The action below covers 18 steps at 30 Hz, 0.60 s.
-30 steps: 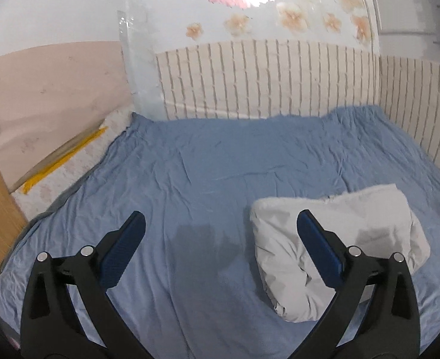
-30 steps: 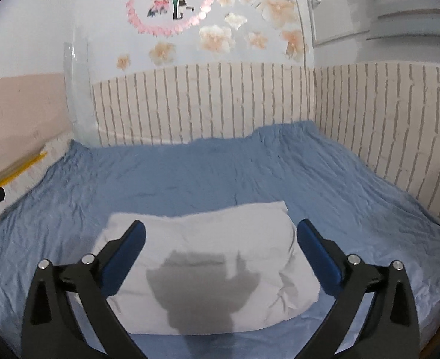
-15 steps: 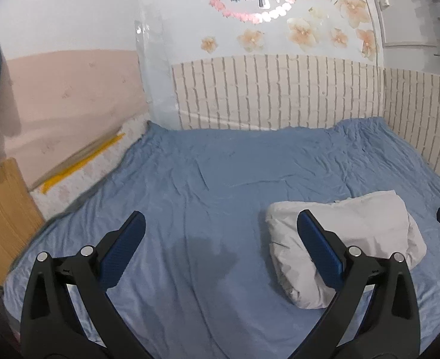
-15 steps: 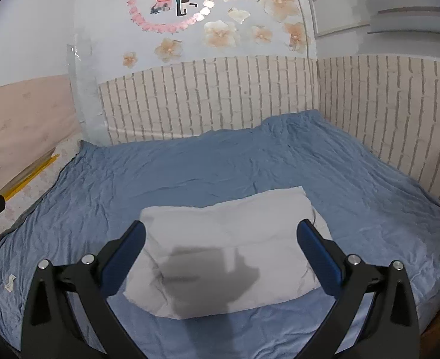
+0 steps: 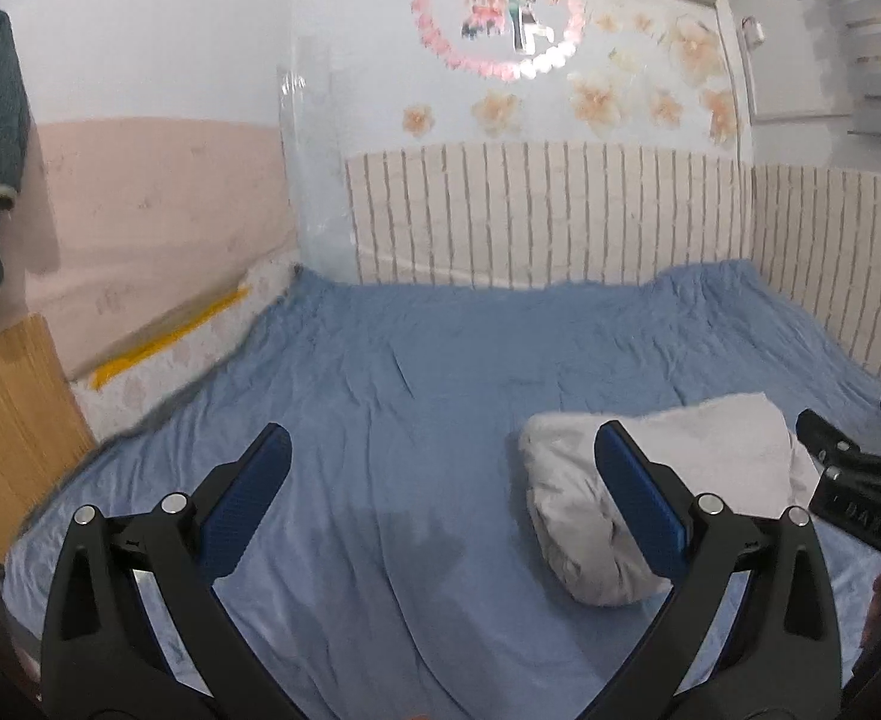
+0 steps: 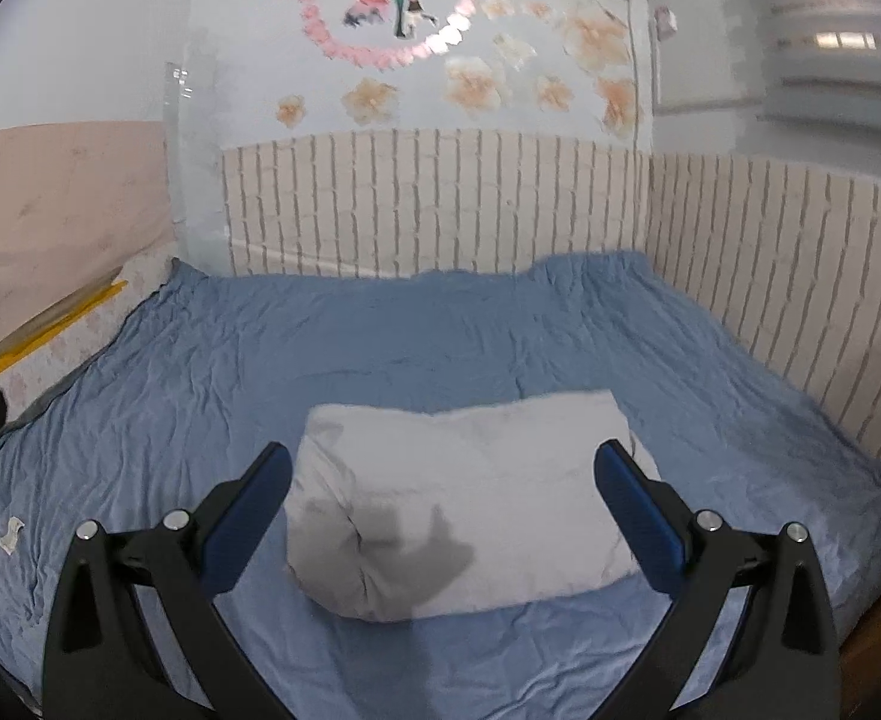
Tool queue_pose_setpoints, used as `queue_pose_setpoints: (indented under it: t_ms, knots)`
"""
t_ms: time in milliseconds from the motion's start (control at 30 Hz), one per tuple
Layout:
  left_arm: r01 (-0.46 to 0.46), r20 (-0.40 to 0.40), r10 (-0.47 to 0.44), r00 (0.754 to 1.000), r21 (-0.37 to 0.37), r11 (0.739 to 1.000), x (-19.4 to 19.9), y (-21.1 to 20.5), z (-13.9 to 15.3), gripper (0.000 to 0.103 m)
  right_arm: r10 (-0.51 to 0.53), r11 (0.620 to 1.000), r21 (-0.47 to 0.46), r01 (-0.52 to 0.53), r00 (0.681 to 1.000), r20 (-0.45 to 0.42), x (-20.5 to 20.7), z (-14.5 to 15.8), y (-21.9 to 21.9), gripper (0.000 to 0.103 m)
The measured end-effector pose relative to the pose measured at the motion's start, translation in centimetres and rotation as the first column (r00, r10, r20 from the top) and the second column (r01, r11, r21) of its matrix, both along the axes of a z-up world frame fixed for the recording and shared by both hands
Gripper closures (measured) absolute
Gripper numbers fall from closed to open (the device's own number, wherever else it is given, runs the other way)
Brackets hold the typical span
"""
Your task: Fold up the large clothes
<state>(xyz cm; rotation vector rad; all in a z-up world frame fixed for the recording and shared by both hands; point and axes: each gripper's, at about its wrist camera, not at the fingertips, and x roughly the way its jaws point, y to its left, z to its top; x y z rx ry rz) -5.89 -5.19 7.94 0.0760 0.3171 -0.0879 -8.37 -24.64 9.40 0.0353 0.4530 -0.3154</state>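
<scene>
A white garment, folded into a thick bundle (image 6: 470,498), lies on the blue bedsheet (image 6: 380,360) near the front right of the bed. It also shows in the left wrist view (image 5: 584,516). My right gripper (image 6: 440,480) is open and empty, held above and in front of the bundle. My left gripper (image 5: 440,468) is open and empty, held over bare sheet to the left of the bundle. The right gripper's fingers (image 5: 824,438) show at the right edge of the left wrist view.
Brick-pattern wall panels (image 6: 440,204) close off the bed at the back and right. A wooden board (image 5: 8,420) and a yellow strip (image 5: 164,342) lie along the left side. A small white scrap (image 6: 9,534) lies on the sheet at the left.
Both grippers have pulled back and up from the bed, so the bundle looks smaller and farther. The right gripper has come into the left wrist view. Both stay open.
</scene>
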Motion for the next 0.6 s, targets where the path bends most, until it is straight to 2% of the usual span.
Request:
queue_pose_setpoints:
  t_ms: [100,167,367,433,600]
  knots:
    - [-0.028,0.021,0.028,0.999,0.003,1.000,-0.4,0.4,0.7,0.003,-0.008,0.999,-0.040,0.009,1.000,0.021,-0.2,1.6,1.4,0.002]
    - [-0.036,0.013,0.037,0.999,-0.029,0.999,-1.1,1.0,0.7,0.003,-0.014,0.999,-0.040,0.015,0.999,0.031,-0.7,2.2,2.1,0.002]
    - [-0.034,-0.049,0.028,0.998,-0.111,0.993,-1.9,2.8,-0.9,0.003,-0.015,0.998,-0.053,0.016,1.000,0.021,-1.8,1.6,3.6,0.002]
    - [-0.010,-0.065,0.003,0.998,-0.103,0.995,-1.9,2.9,-1.5,0.003,-0.029,0.998,-0.059,0.030,0.999,0.025,-2.3,1.4,3.7,0.002]
    - [-0.007,-0.101,0.005,0.995,-0.017,1.000,-1.3,2.0,-3.8,0.003,-0.023,0.999,-0.028,0.024,1.000,0.019,-3.2,1.0,3.8,0.002]
